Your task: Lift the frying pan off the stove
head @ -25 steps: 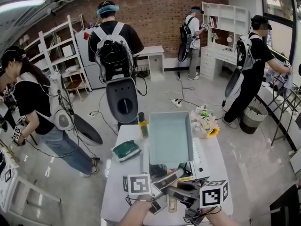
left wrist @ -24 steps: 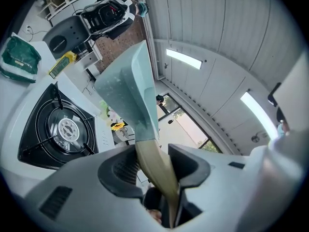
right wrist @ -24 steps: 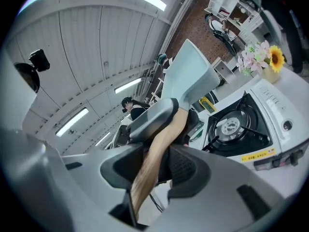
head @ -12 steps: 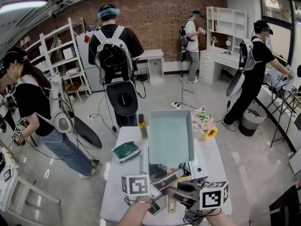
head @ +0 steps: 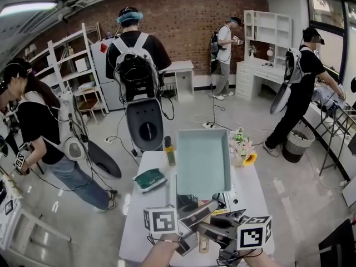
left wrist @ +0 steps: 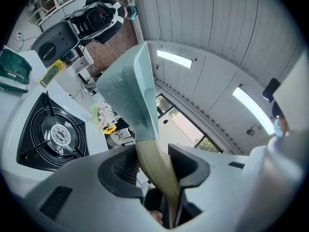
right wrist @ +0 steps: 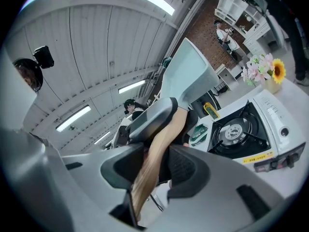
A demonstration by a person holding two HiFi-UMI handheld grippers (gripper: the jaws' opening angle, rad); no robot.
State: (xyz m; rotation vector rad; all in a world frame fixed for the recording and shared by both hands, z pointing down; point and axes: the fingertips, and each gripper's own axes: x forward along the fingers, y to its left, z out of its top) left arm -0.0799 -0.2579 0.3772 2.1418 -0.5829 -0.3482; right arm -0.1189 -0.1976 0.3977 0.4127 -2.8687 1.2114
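Note:
A square pale-teal frying pan (head: 201, 160) with a wooden handle (head: 204, 239) hangs tilted in the air above the gas stove (head: 236, 196) on the white table. My left gripper (head: 188, 227) and right gripper (head: 218, 231) are both shut on the handle, close together at the table's near end. In the left gripper view the pan (left wrist: 129, 88) rises from the handle (left wrist: 153, 166) between the jaws, and the bare burner (left wrist: 58, 137) lies below. In the right gripper view the handle (right wrist: 157, 153) runs between the pads, with the stove (right wrist: 236, 132) beyond.
On the white table (head: 136, 227) lie a green pouch (head: 148, 178) and a yellow-labelled bottle (head: 168, 149) to the left of the stove. A flower bunch (head: 242, 146) stands at its far right. Several people with backpacks stand around; one (head: 136, 65) is just behind the table.
The pan and both grippers stay nearly where they were, both still holding the handle. The people in the background have shifted a little.

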